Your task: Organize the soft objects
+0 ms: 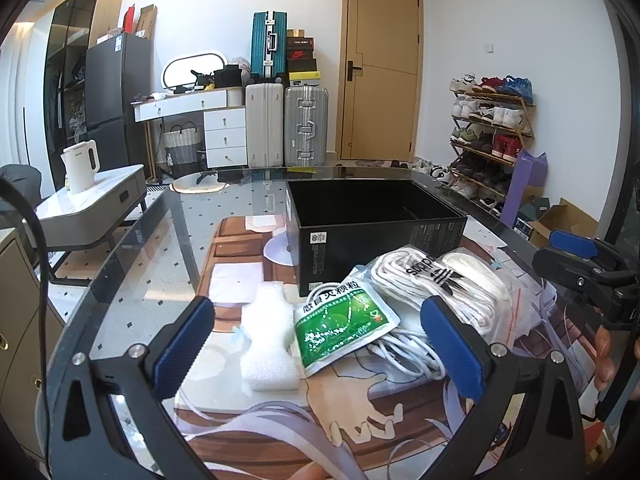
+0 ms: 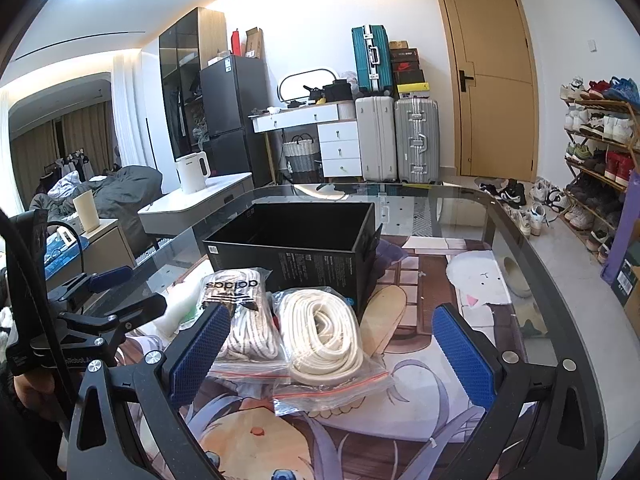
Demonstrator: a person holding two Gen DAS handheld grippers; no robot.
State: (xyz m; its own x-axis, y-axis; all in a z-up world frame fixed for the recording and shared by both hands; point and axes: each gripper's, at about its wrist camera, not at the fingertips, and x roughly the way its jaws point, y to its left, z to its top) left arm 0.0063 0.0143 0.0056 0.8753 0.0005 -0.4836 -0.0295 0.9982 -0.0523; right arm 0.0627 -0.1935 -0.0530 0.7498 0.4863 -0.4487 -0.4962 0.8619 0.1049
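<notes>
**Soft items gathered in front of an empty box, both tongs wide**

In the left wrist view, the left gripper (image 1: 318, 344) is held wide open, nothing between its blue pads. Framed between them are a white foam block (image 1: 269, 344), a green medicine sachet (image 1: 340, 326) and a white cable bundle (image 1: 408, 350) partly under the sachet. Behind these, a bagged adidas lace coil (image 1: 428, 284) is seen resting against the open black box (image 1: 376, 232), which appears empty. The right gripper (image 1: 576, 264) is glimpsed at the right edge.

In the right wrist view, the right gripper (image 2: 330, 350) is likewise spread wide and empty. A zip bag of cream rope (image 2: 324, 340) lies between its fingers, touching the adidas bag (image 2: 240, 312) on its left; both sit just in front of the box (image 2: 296, 256) on the glass table (image 2: 532, 248).

The step in hand is judged to be a first pick. The rope bag should be taken across the bulk of the coil (loose plastic alone would likely slip), and lifted clear of the box wall before being released inside. The sachet is best gripped by a free edge so the cables beneath are not dragged.
</notes>
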